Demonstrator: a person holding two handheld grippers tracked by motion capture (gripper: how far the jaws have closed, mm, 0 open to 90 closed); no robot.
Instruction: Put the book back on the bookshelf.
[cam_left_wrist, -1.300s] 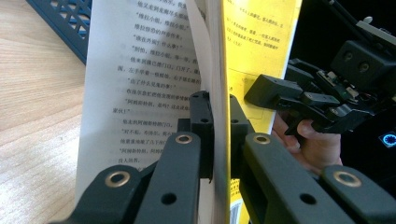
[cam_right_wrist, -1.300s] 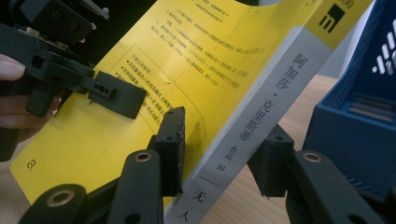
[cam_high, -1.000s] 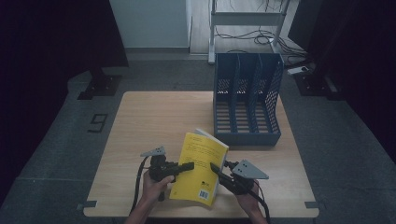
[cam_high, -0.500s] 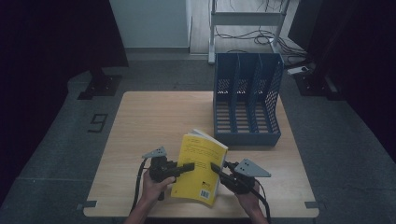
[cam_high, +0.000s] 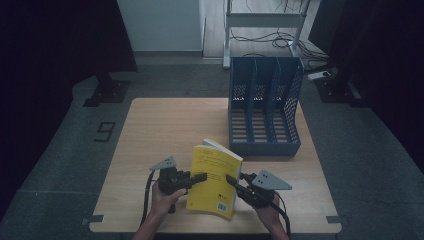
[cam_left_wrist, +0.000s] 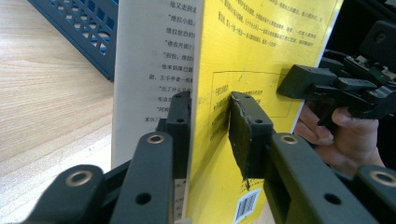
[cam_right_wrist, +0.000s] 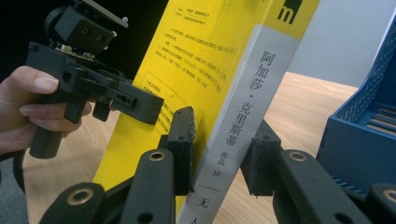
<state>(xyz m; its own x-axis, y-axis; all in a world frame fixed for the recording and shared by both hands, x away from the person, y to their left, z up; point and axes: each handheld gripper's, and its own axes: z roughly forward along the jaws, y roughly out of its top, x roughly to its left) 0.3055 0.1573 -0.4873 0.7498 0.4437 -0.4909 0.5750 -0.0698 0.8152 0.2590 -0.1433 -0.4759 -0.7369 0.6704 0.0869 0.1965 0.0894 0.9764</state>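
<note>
At the near edge of the worktop (cam_high: 165, 130), mid-handover of a yellow book (cam_high: 215, 175), up on end between the two tools and leaning slightly; cannot tell whether resting on the wood or lifted just clear. Left tool (cam_left_wrist: 208, 109): spread, jaws just opened, straddling the cover's free edge with the cover and a printed page between them, not squeezed. Right tool (cam_right_wrist: 224, 135): jaws just drawn closer, pinching the book at its spine (cam_right_wrist: 252, 102), one pad on the yellow cover, the other on the far side. Judged as the step of passing the grip from left to right, ahead of filing the book in the blue rack (cam_high: 265, 110) farther back on the right, near the book but apart from it. Next, probably: draw the left tool clear of the cover without snagging the loose pages, keep the right pinch firm to stop any tipping, then lift and line the spine up with one of the rack's slots. Readable on the white spine, top to bottom: 阿加莎·克里斯蒂, then 作品 10, then 无, the rest cut off below. Above it, part of a black letter m (cam_right_wrist: 289, 9) on yellow. On the back cover, small black Chinese print too fine to read, a dashed box, and a barcode (cam_left_wrist: 247, 205) near the lower corner. Farthest off, on the grey floor left of the worktop, a painted figure 9 (cam_high: 105, 131).
</note>
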